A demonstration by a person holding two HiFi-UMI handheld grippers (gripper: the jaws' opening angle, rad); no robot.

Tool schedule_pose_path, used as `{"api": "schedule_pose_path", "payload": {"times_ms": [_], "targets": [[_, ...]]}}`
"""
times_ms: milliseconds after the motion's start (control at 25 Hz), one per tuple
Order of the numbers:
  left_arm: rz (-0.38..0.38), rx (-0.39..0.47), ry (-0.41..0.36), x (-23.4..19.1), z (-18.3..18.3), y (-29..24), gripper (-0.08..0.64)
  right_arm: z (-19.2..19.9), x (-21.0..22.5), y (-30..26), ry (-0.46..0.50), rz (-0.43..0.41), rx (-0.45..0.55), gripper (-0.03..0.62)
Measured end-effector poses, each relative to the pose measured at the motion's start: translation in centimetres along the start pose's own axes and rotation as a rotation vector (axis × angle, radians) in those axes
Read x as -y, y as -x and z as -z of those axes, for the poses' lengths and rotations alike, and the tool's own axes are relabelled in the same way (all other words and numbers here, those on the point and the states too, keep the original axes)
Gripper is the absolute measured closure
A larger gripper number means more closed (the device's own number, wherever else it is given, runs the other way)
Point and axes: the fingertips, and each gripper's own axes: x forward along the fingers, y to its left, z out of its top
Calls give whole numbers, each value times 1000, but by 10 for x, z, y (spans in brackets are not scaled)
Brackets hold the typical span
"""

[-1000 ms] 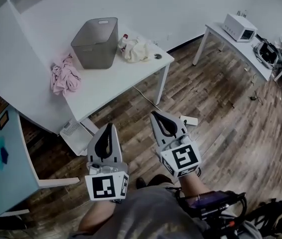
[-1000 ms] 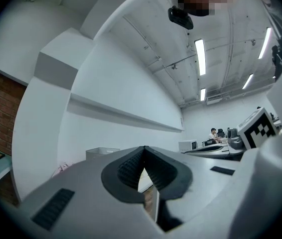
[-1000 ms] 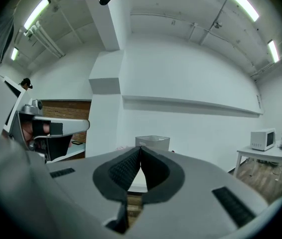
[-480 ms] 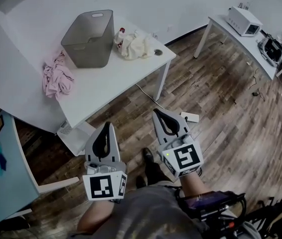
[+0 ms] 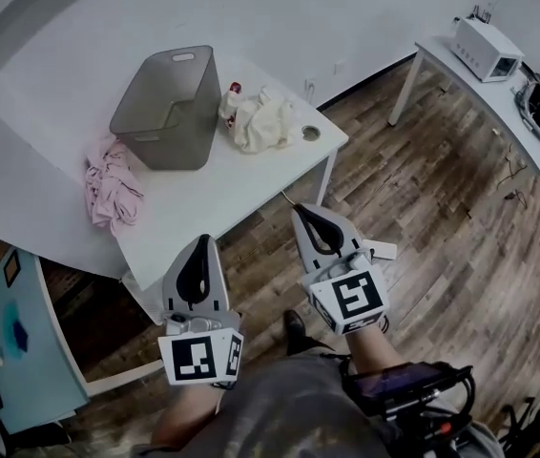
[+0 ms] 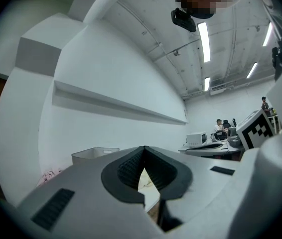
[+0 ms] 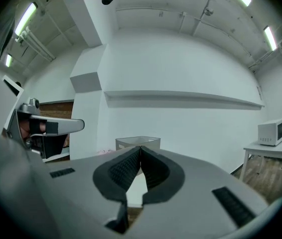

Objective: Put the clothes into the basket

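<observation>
Grey basket (image 5: 160,127): upright on the white table (image 5: 218,184), towards its far side, open top up.
Pink clothes (image 5: 110,181): crumpled heap on the table just beside the basket's left wall, outside it.
Cream clothes (image 5: 262,120): bunched heap on the table just right of the basket, outside it.
Small round thing (image 5: 310,133): on the table beside the cream clothes; too small to identify.
Left tongs (image 5: 202,244): jaws together, nothing between them; held level above the wooden floor (image 5: 442,218), pointing at the table's near edge.
Right tongs (image 5: 301,214): jaws together, nothing between them; level, beside the left tongs and apart from them.
Second table (image 5: 480,93): well apart at the right, carrying a white appliance (image 5: 485,51).
</observation>
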Motion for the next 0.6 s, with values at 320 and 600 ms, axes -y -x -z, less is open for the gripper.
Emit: {"api": "schedule_pose_path", "payload": {"times_ms": [320,600], "targets": [[-74,17,-23,-12,-10,-63,552,-9,46,-52,-3,-56,37,584],[-110,-9,-30,-34,4,-106,552,2,64,-109,-17,-98,14,584]]}}
